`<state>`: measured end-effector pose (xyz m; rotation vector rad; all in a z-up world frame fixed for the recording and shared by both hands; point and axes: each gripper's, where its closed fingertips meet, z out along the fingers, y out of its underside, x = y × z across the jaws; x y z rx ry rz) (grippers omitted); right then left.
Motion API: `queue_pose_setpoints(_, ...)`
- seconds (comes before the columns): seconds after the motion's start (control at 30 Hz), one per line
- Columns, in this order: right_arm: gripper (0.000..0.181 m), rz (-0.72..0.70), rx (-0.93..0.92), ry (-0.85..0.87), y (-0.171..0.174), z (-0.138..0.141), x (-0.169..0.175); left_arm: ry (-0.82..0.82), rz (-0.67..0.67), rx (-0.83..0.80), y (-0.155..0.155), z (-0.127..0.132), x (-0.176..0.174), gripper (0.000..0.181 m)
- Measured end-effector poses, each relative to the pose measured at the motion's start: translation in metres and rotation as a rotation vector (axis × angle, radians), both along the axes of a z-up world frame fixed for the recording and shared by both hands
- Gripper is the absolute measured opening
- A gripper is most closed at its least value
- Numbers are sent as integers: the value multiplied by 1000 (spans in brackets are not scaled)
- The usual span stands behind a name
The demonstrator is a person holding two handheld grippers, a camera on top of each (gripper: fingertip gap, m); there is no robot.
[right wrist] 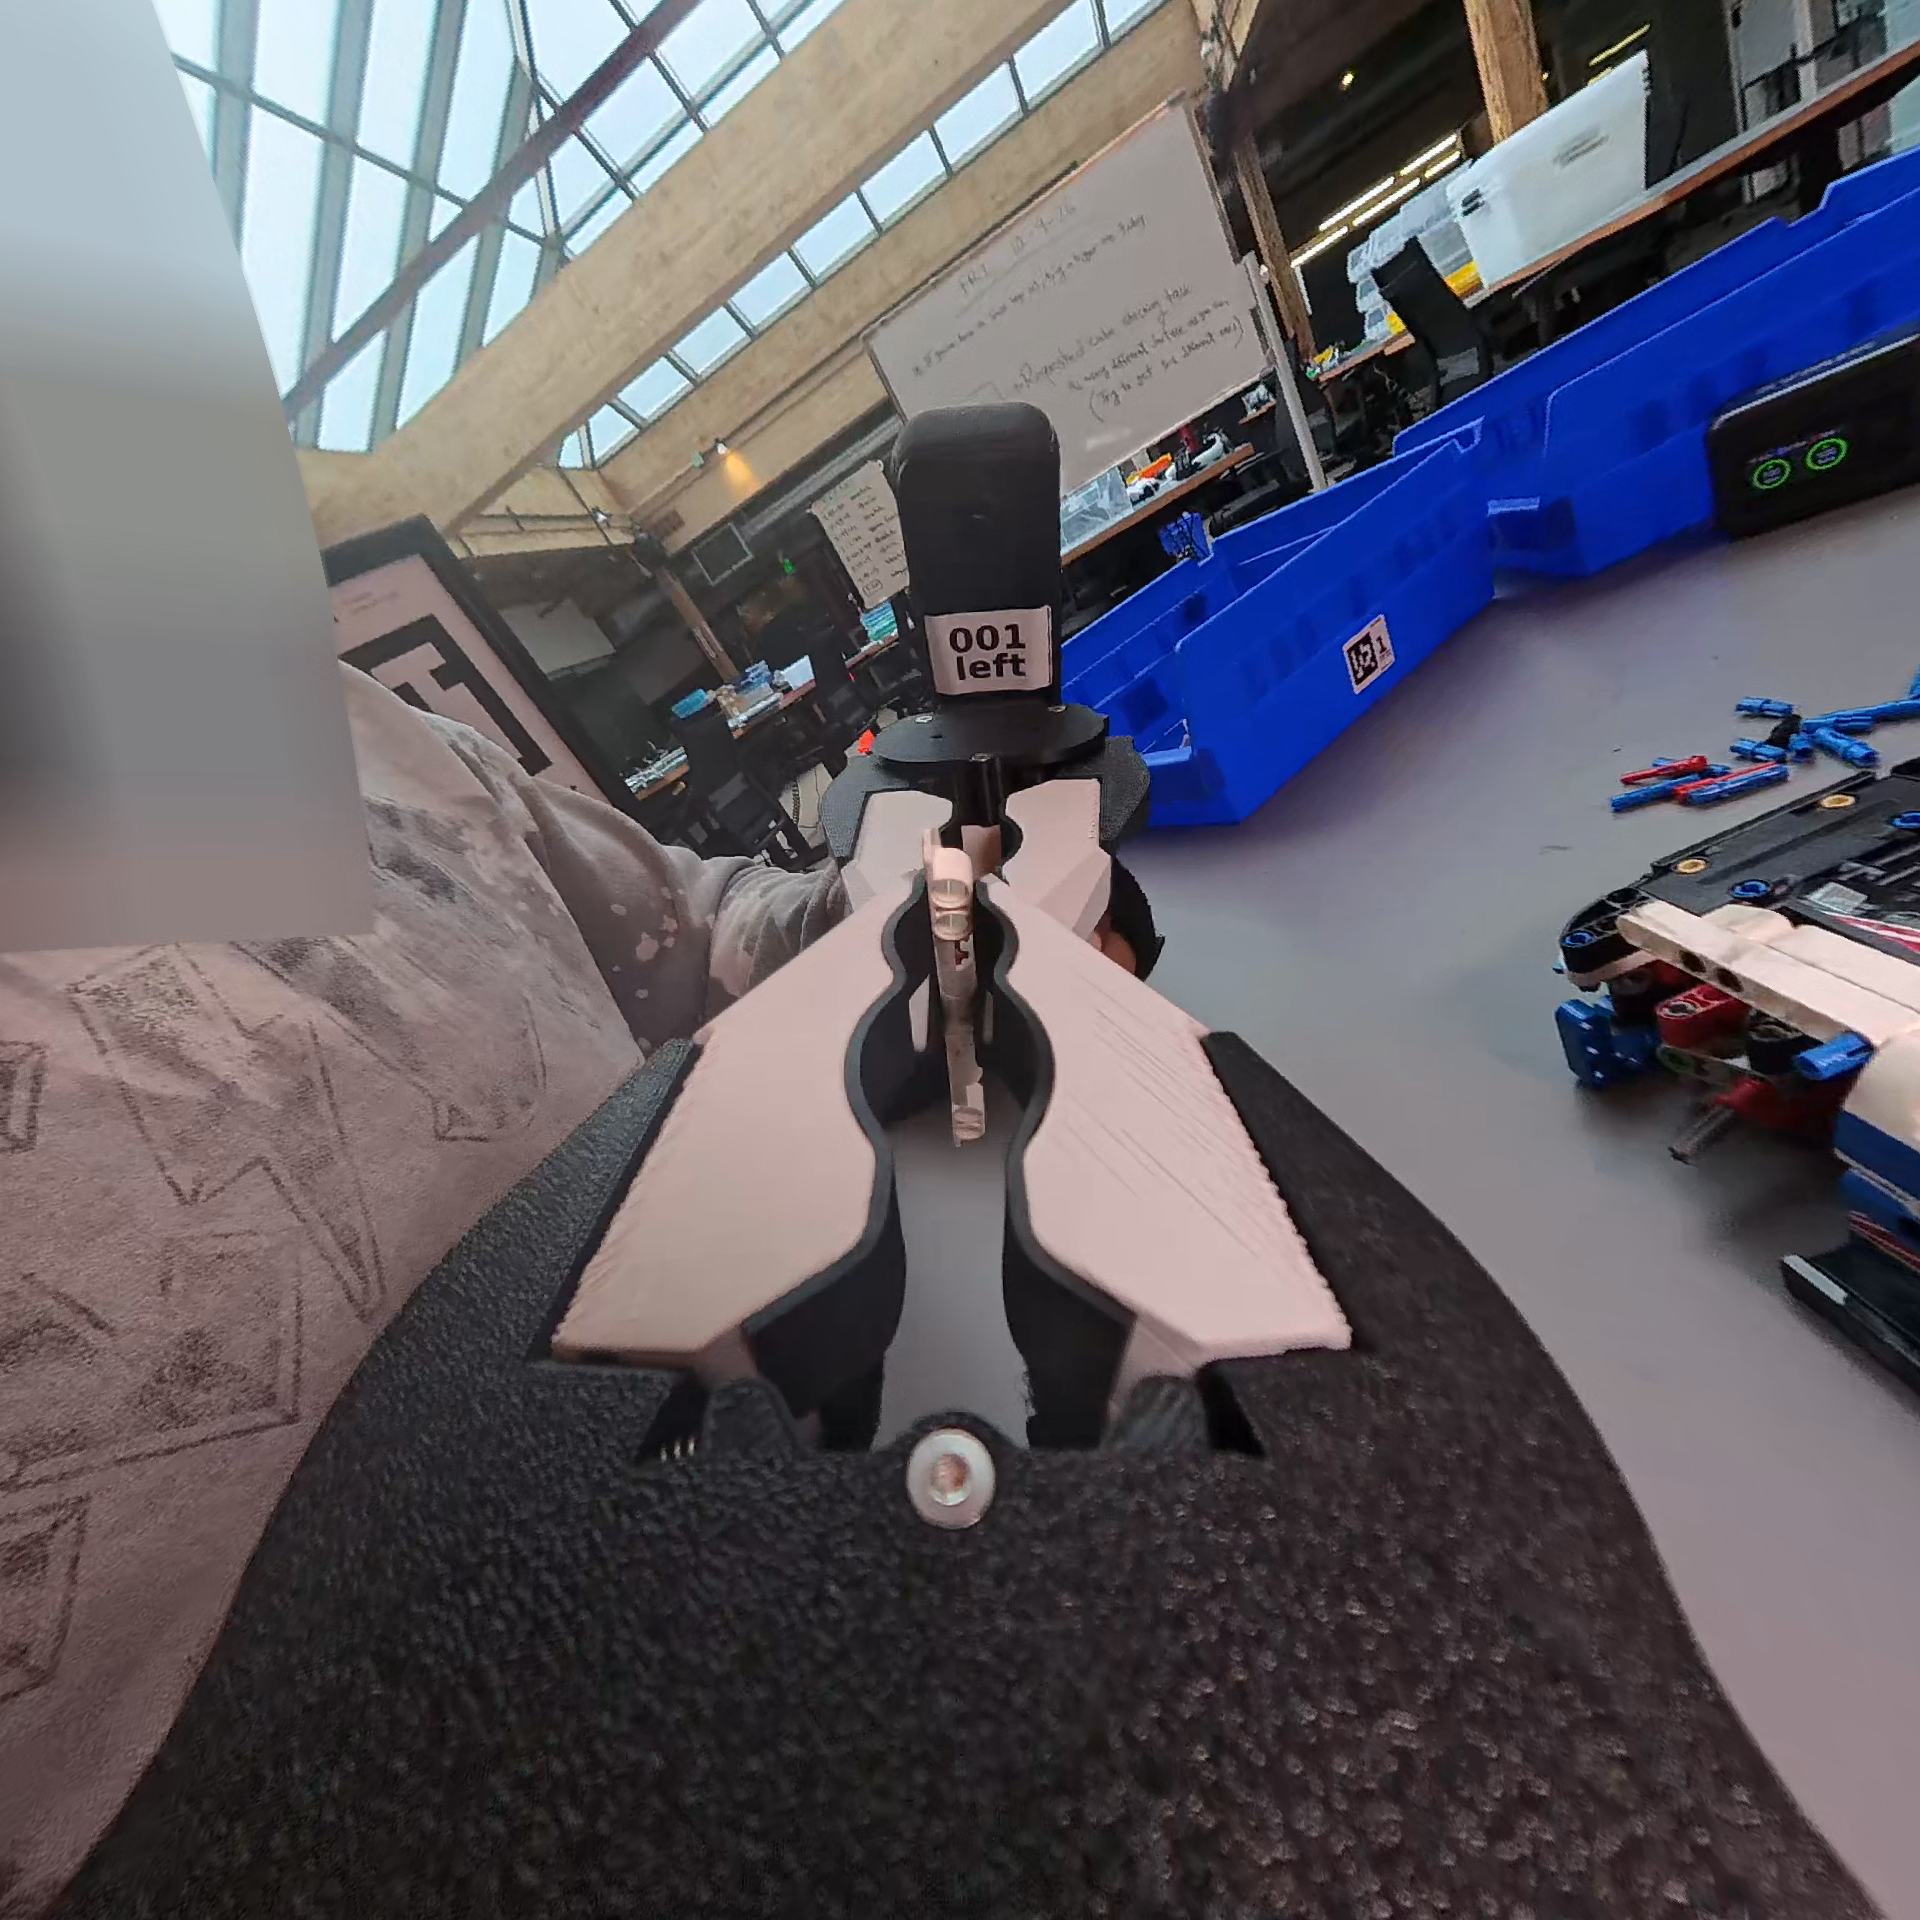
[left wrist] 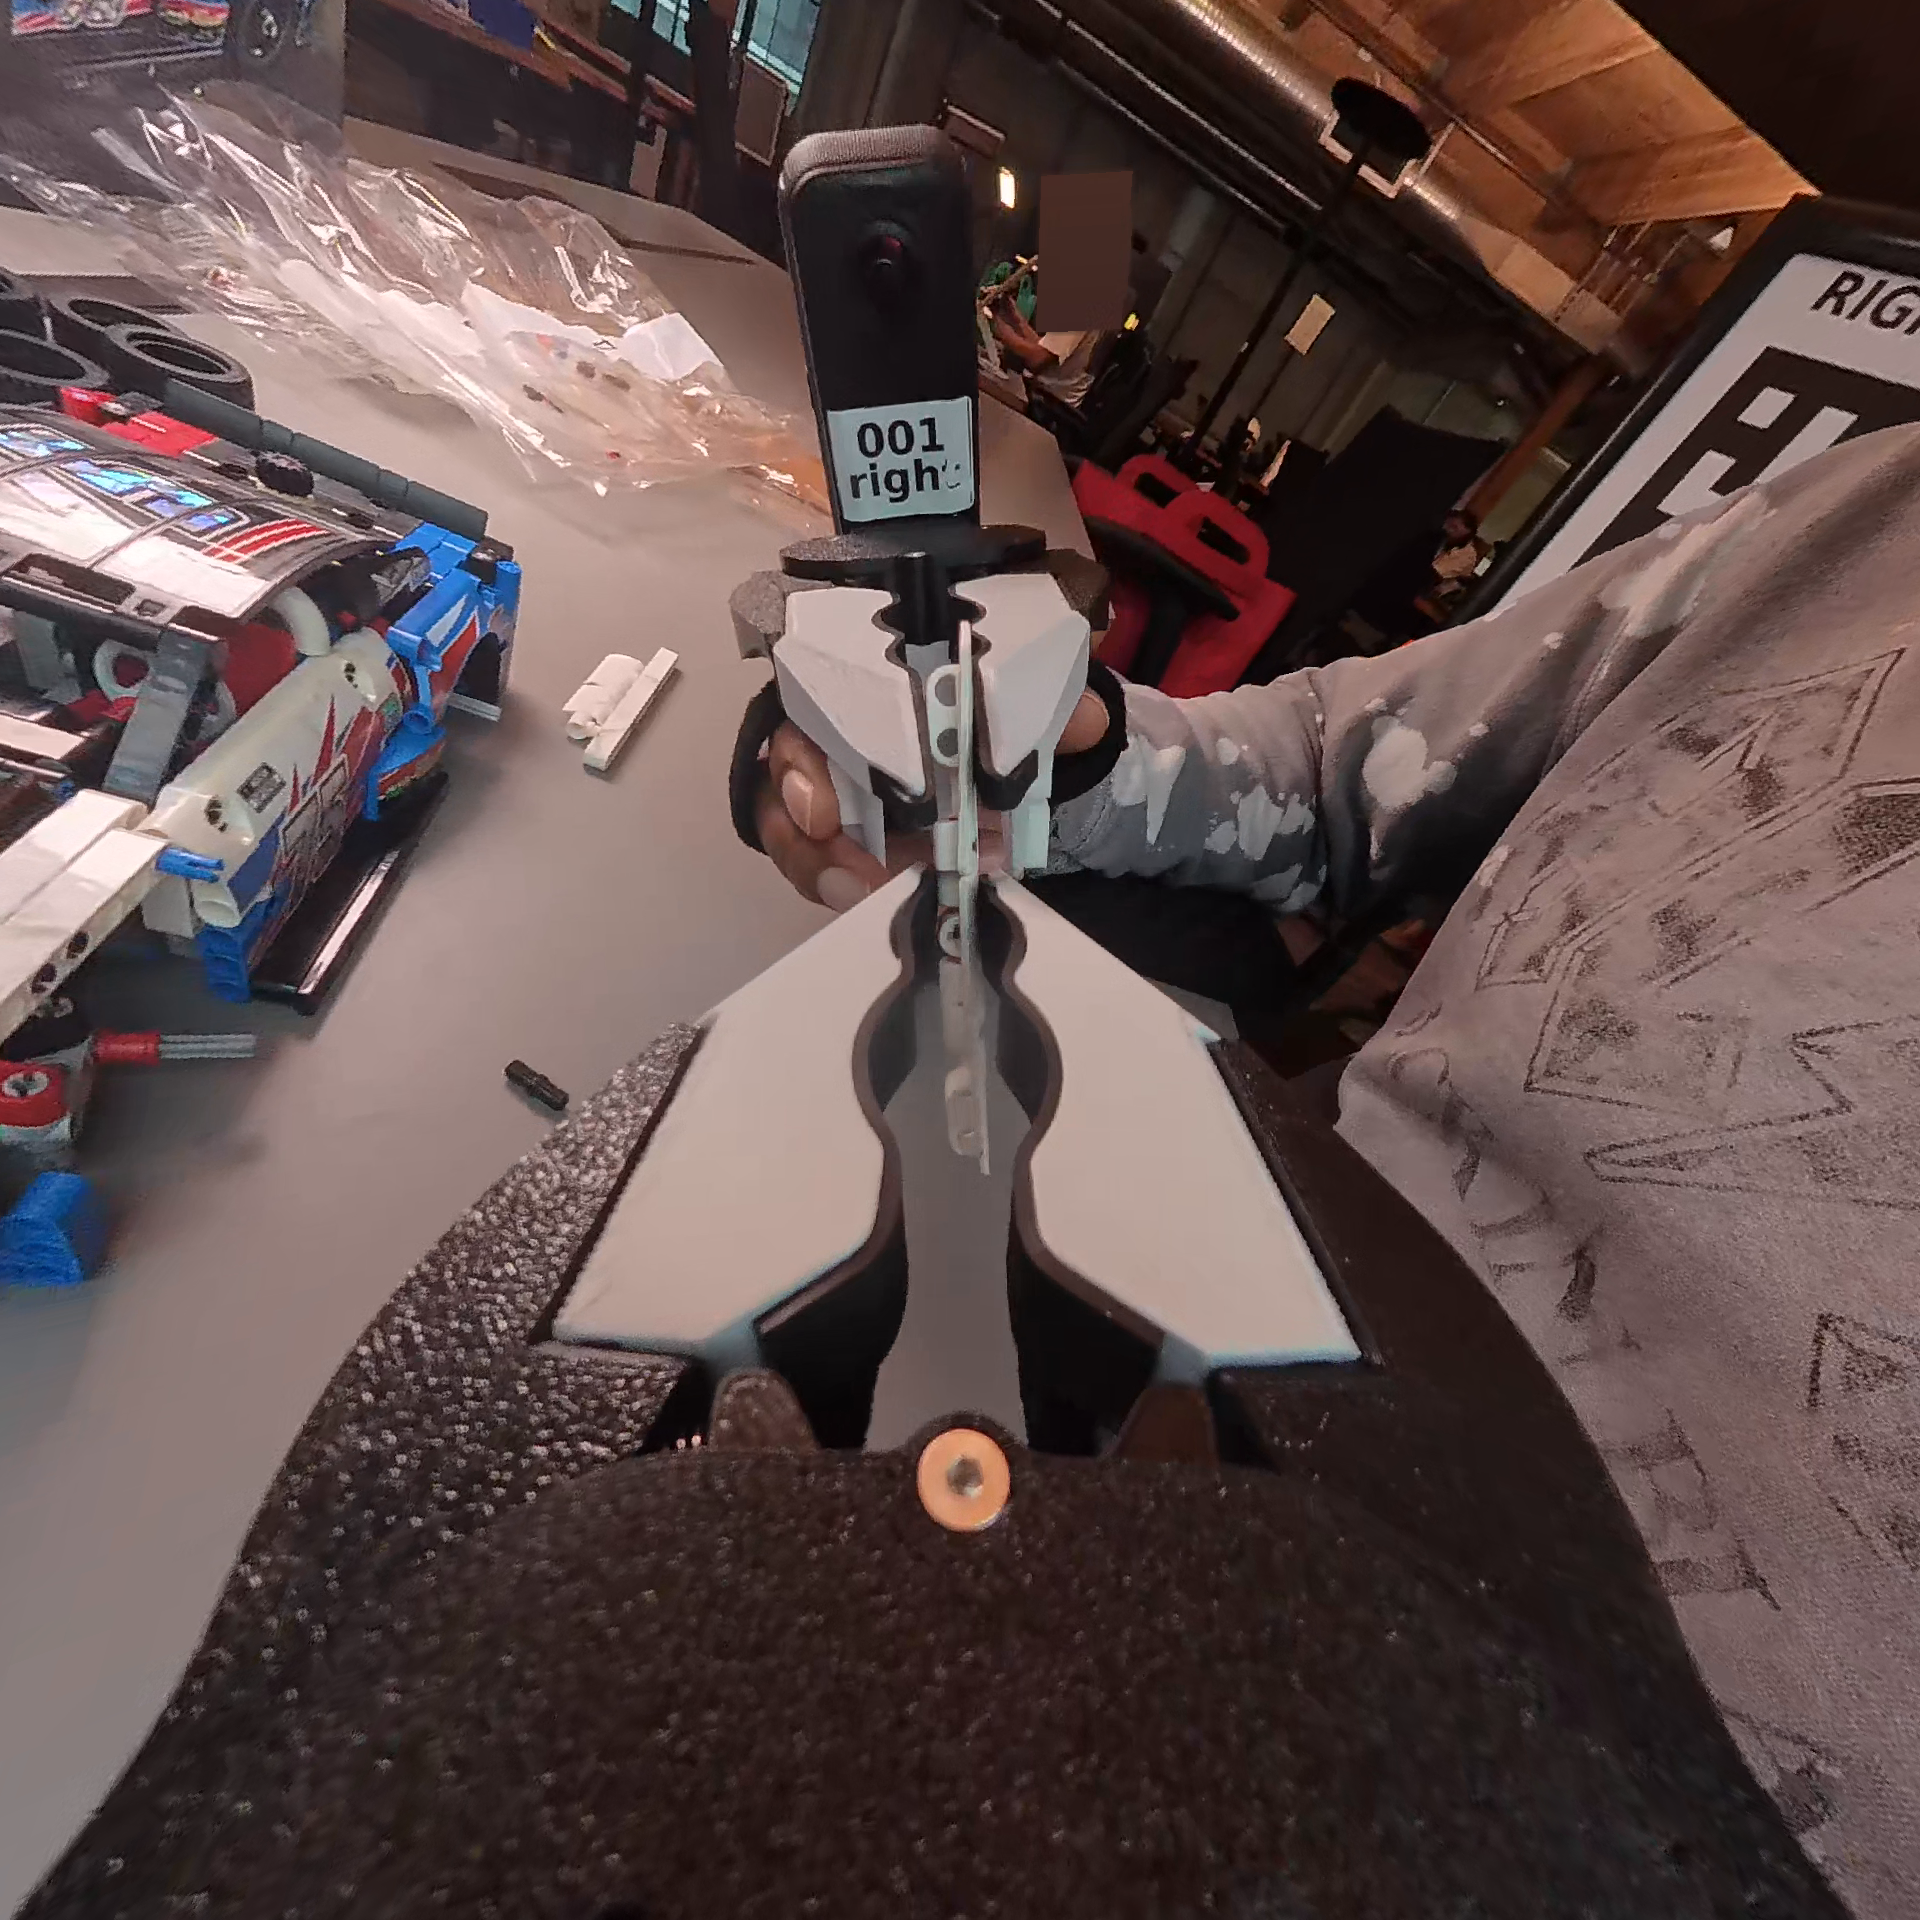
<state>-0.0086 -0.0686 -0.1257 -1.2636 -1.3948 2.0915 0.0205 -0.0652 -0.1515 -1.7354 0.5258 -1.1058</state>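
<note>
My left gripper [left wrist: 958, 881] and my right gripper [right wrist: 961, 896] face each other tip to tip above the grey table [left wrist: 520, 935]. Both are shut on the same thin white beam with holes [left wrist: 966, 1039], which runs lengthwise between both pairs of fingers. The beam also shows in the right wrist view [right wrist: 958, 997]. The right gripper [left wrist: 951, 821] shows in the left wrist view, held by a hand. The left gripper [right wrist: 977, 831] shows in the right wrist view. A partly built toy race car [left wrist: 260, 727] lies on the table to the left, also seen in the right wrist view [right wrist: 1766, 997].
Clear plastic bags [left wrist: 416, 291], black tyres [left wrist: 104, 353], a small white part [left wrist: 623, 707] and a black pin [left wrist: 535, 1084] lie on the table. Blue trays [right wrist: 1351, 603], loose blue and red pins [right wrist: 1745, 758] and a black device [right wrist: 1808, 457] stand farther off. A person's grey sleeve [left wrist: 1558, 831] is close. Less than 4 cm separates the two grippers' tips. From either gripper's tips it is about 15 centimeters to the partly built toy race car [left wrist: 260, 727].
</note>
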Motion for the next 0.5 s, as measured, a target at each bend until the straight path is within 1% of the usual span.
queue_pose_setpoints(0.2, 5, -24, 7, 40, 4, 6, 0, -65, -5, -35, 2, 4, -2, 4)
queue_pose_setpoints(0.23, 6, -55, -70, 94, 15, 19, 3, 14, -16, -70, 0, -13, -1, 4)
queue_pose_setpoints(0.27, 5, -100, -260, 193, 46, 49, 14, 126, -9, -87, -1, -36, -3, 6)
queue_pose_setpoints(0.3, 4, -159, -290, 258, 73, 67, 27, 87, -17, -98, -3, -34, -2, 5)
queue_pose_setpoints(0.33, 5, -229, -126, 257, 81, 69, 33, -10, -13, -83, -2, -16, -4, 5)
queue_pose_setpoints(0.37, 5, -253, -9, 227, 80, 66, 36, -45, 16, -42, 2, -2, -9, 5)
queue_pose_setpoints(0.4, 5, -253, 17, 208, 77, 64, 38, -45, 54, 8, 7, 8, -14, 5)
queue_pose_setpoints(0.43, 5, -265, 45, 170, 74, 56, 36, -42, 72, 39, 9, 15, -18, 5)
queue_pose_setpoints(0.47, 5, -292, 88, 123, 74, 43, 31, -39, 77, 49, 9, 18, -19, 5)
queue_pose_setpoints(0.5, 5, -281, 112, 76, 71, 32, 27, -32, 82, 49, 8, 17, -21, 5)
